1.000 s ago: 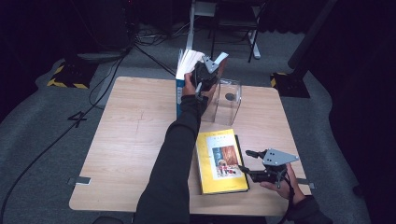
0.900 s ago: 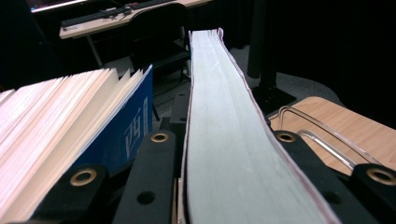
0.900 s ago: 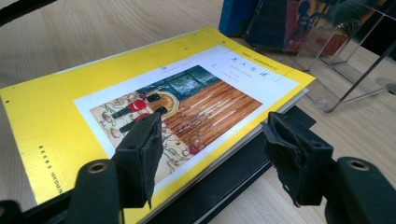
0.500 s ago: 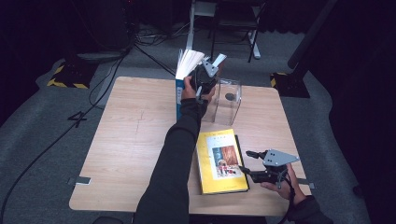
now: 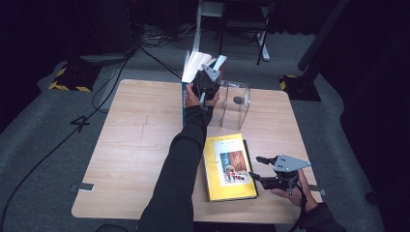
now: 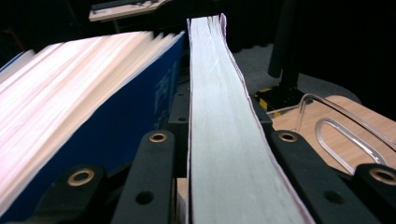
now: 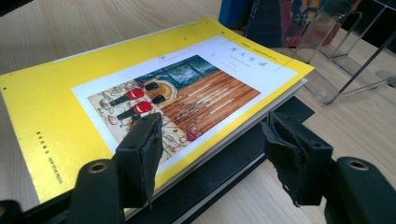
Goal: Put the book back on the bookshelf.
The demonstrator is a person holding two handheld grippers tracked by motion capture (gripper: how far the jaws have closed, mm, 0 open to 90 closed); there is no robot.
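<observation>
Your left forearm hides part of the flat yellow paperback book (image 5: 231, 166). Beside it, the black book (image 7: 224, 172) lies mostly covered. The blue hardcover book's (image 6: 135, 116) pages are blurred in your left gripper view.

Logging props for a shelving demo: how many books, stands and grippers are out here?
Books: 3 (yellow book, blue book, held book)
Black slab under the yellow book: 1
Clear stand: 1
Grippers: 2 (left gripper, right gripper)
Total: 7

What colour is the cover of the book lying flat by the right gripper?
Bright yellow, with a white panel holding a picture. The flat book shows best in the right gripper view, by the right gripper.
</observation>
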